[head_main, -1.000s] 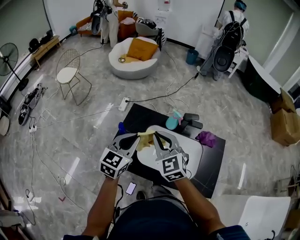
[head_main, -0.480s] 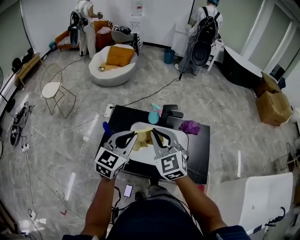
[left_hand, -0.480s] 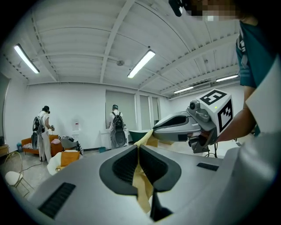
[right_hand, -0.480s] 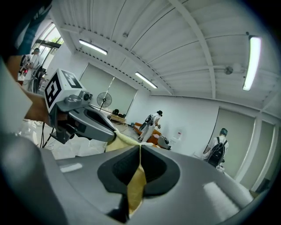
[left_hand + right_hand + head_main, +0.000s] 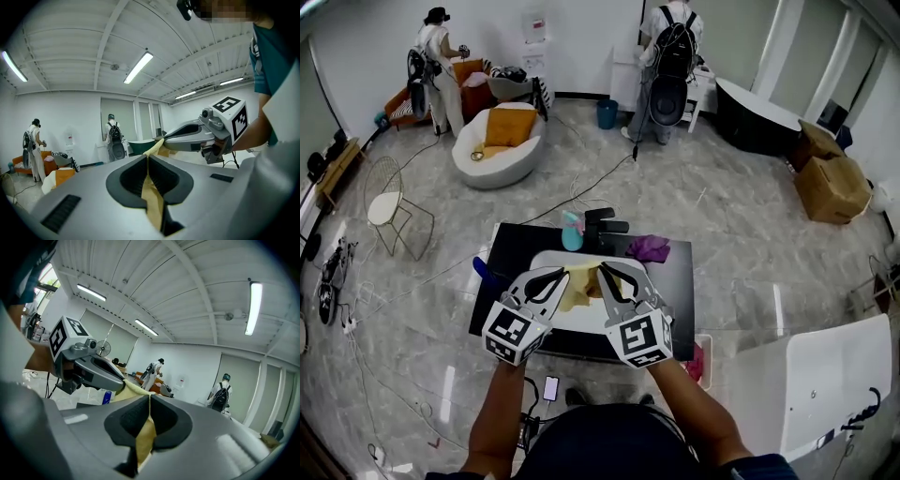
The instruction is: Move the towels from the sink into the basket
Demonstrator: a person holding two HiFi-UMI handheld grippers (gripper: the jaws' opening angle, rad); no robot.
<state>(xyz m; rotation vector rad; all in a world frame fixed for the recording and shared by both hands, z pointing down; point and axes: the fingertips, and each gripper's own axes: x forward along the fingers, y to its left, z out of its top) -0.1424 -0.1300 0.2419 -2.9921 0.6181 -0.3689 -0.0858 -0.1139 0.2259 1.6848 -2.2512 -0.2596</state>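
A yellow towel hangs stretched between my two grippers above the white sink, which is set in a black table. My left gripper is shut on one edge of it, and the cloth runs up between its jaws. My right gripper is shut on the other edge. Each gripper view shows the other gripper close by, pinching the same towel. A purple towel lies on the table behind the sink. I cannot make out a basket.
A teal bottle and black items stand at the table's far edge. Something pink sits by the near right corner. A white table is at right. People, a round seat, cartons and cables fill the floor beyond.
Both grippers have come up and toward me with the yellow towel still pinched between them. The head view has swung, so the table and room sit differently in it.
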